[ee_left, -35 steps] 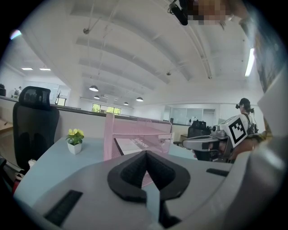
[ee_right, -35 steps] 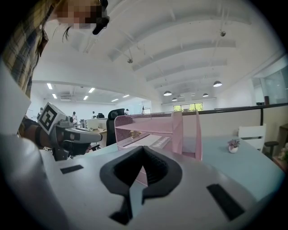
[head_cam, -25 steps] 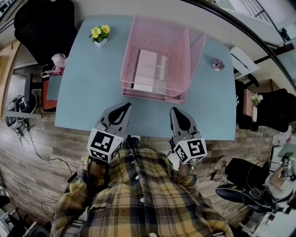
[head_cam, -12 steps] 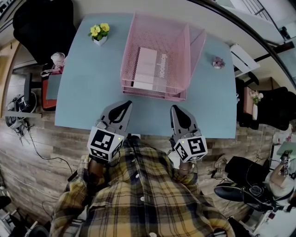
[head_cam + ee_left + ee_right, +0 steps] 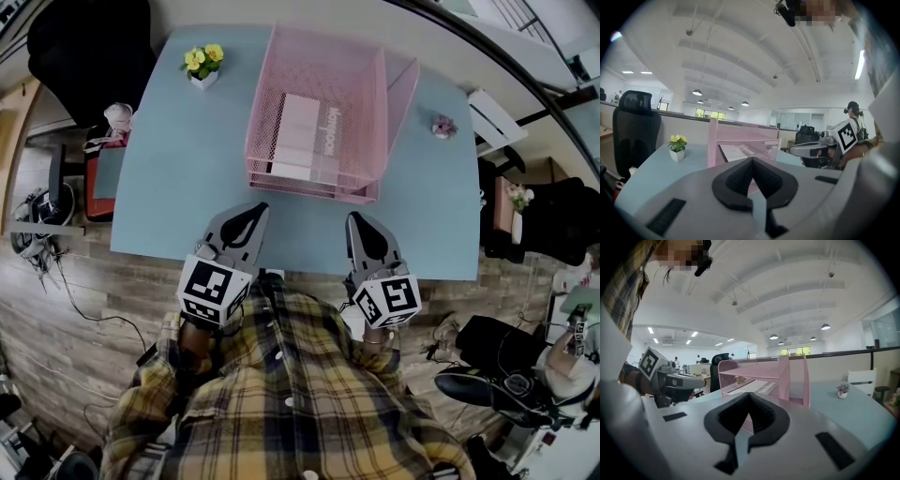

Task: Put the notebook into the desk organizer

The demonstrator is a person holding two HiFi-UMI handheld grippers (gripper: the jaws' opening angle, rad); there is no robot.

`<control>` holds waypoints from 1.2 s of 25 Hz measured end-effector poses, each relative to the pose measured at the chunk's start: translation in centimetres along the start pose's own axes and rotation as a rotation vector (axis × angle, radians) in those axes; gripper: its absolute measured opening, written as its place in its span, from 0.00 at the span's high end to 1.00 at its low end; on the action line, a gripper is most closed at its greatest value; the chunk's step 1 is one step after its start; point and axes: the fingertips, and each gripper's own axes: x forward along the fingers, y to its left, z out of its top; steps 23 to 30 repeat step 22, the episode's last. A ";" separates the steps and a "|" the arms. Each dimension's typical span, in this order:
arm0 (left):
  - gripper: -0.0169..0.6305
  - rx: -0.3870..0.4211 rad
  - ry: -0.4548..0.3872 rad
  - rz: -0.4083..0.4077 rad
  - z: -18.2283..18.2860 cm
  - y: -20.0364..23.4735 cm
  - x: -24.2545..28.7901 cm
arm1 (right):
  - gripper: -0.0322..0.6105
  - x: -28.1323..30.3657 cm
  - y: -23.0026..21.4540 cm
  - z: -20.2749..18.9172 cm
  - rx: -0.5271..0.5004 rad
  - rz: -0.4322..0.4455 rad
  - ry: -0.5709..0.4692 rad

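Observation:
A pink wire-mesh desk organizer (image 5: 366, 98) stands on the light blue table (image 5: 178, 178), toward the back. A pale pink notebook (image 5: 302, 136) lies flat inside it, on a lower tier. In the left gripper view the organizer (image 5: 740, 136) shows ahead with the notebook (image 5: 740, 152) in it. The right gripper view shows the organizer (image 5: 780, 373) too. My left gripper (image 5: 257, 208) and right gripper (image 5: 353, 219) hover side by side at the table's near edge, in front of the organizer. Both are shut with nothing between the jaws.
A small pot of yellow flowers (image 5: 203, 67) sits at the table's back left. A little pinkish flower pot (image 5: 442, 127) stands at the right. A black office chair (image 5: 89, 56) is beyond the left corner. Cables and bags lie on the wooden floor around the table.

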 end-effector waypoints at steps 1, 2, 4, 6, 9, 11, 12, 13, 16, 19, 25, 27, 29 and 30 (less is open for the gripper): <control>0.99 0.000 0.000 0.001 0.0 0.0 0.0 | 0.95 0.0 -0.1 0.0 -0.001 -0.002 -0.001; 0.99 0.000 0.000 0.001 0.0 0.0 0.0 | 0.95 -0.1 -0.1 -0.1 -0.001 -0.002 0.000; 0.99 0.000 0.000 0.002 0.0 0.1 0.0 | 0.95 -0.1 -0.1 -0.1 -0.004 -0.004 0.002; 0.99 0.000 0.000 0.002 0.0 0.1 0.0 | 0.95 -0.1 -0.1 -0.1 -0.006 -0.007 0.002; 0.99 0.001 0.000 0.002 0.0 0.1 0.1 | 0.95 -0.1 -0.2 0.0 -0.006 -0.011 0.000; 0.99 0.001 -0.001 0.003 0.1 0.1 0.1 | 0.95 -0.1 -0.3 0.0 -0.006 -0.012 -0.001; 0.99 0.001 -0.001 0.003 0.1 0.1 0.1 | 0.95 -0.2 -0.3 0.0 -0.006 -0.012 -0.001; 0.99 0.002 -0.002 0.004 0.1 0.2 0.1 | 0.95 -0.2 -0.3 0.0 -0.007 -0.012 0.000; 0.99 0.000 -0.003 0.005 0.1 0.2 0.1 | 0.95 -0.1 -0.3 -0.1 -0.007 -0.011 0.001; 0.99 -0.003 -0.010 0.007 0.3 0.5 0.1 | 0.95 0.0 -0.3 0.0 -0.008 -0.011 -0.001; 0.99 -0.001 -0.020 0.010 0.7 0.7 0.2 | 0.95 0.1 -0.3 0.1 -0.009 -0.010 -0.004; 0.99 -0.001 -0.020 0.010 0.7 0.7 0.2 | 0.95 0.1 -0.3 0.1 -0.009 -0.010 -0.004; 0.99 -0.001 -0.020 0.010 0.7 0.7 0.2 | 0.95 0.1 -0.3 0.1 -0.009 -0.010 -0.004; 0.99 -0.001 -0.020 0.010 0.7 0.7 0.2 | 0.95 0.1 -0.3 0.1 -0.009 -0.010 -0.004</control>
